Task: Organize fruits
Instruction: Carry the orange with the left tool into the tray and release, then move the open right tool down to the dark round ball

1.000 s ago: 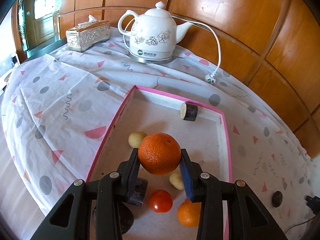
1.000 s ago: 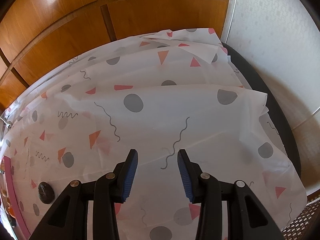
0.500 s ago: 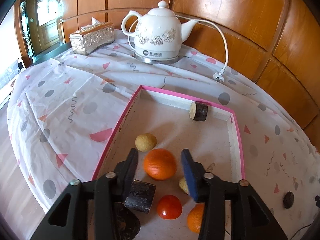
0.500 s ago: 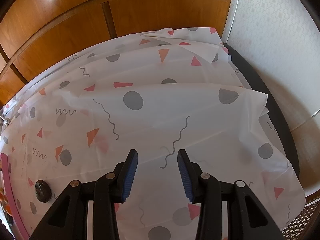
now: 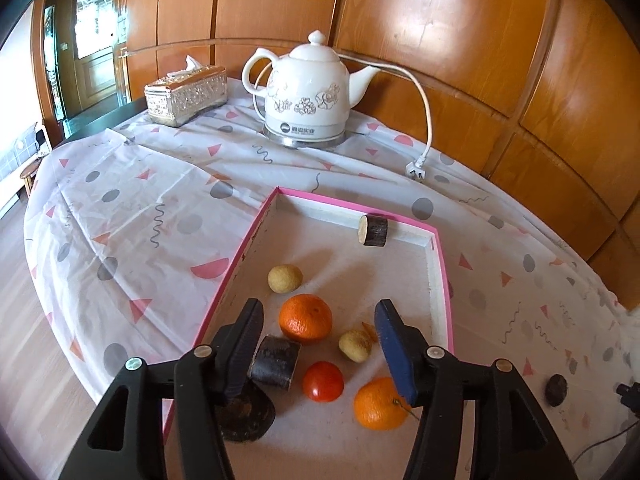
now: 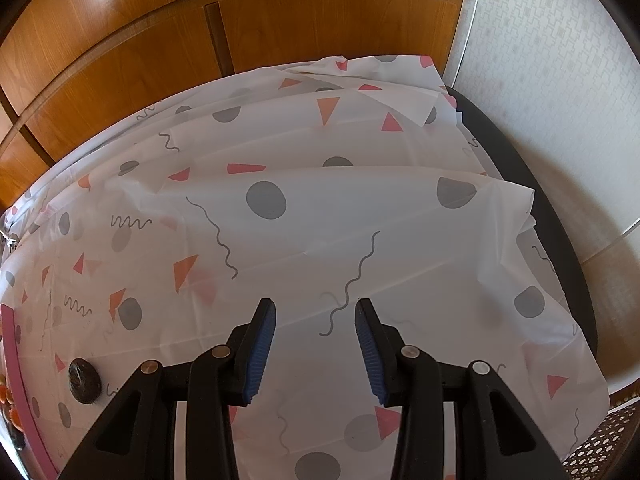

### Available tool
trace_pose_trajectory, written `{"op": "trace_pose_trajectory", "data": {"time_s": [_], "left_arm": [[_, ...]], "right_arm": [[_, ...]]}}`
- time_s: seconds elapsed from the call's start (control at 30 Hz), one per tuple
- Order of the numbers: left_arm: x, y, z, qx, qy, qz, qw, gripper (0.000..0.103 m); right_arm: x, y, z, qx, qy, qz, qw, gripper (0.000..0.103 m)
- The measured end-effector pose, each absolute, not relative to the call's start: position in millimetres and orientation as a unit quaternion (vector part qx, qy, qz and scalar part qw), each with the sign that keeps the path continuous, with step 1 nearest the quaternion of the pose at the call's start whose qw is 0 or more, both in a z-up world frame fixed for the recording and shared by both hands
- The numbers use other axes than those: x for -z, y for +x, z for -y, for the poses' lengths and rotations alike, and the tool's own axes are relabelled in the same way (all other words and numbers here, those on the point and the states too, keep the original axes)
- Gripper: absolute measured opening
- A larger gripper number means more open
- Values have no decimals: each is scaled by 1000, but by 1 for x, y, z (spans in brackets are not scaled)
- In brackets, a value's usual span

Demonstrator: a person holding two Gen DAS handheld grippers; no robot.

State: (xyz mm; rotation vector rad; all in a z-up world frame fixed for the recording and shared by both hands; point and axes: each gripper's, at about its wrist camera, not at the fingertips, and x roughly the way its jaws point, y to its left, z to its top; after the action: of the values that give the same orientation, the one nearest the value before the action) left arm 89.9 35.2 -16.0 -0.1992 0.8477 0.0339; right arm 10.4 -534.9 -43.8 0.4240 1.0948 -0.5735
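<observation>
Orange (image 5: 305,317) now sits on the floor of the pink-rimmed tray (image 5: 447,276); a second ago we had it clamped in the left gripper (image 5: 318,330). That gripper's jaws have just been opening and stand apart above the fruit, holding nothing. Near it we see a tomato (image 5: 323,381), a second orange (image 5: 378,403) and two pale round fruits. Farther back, a white kettle (image 5: 306,94). Right gripper (image 6: 315,330) unchanged, parted and empty over the tablecloth (image 6: 320,216).
</observation>
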Motion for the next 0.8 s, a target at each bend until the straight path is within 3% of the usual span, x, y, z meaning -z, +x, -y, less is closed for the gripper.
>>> {"op": "trace_pose_trajectory", "data": {"time_s": [0.8], "left_arm": [[8, 47, -64, -40, -109, -399, 909, 73]], "right_arm": [[39, 23, 506, 200, 164, -505, 823, 42]]}}
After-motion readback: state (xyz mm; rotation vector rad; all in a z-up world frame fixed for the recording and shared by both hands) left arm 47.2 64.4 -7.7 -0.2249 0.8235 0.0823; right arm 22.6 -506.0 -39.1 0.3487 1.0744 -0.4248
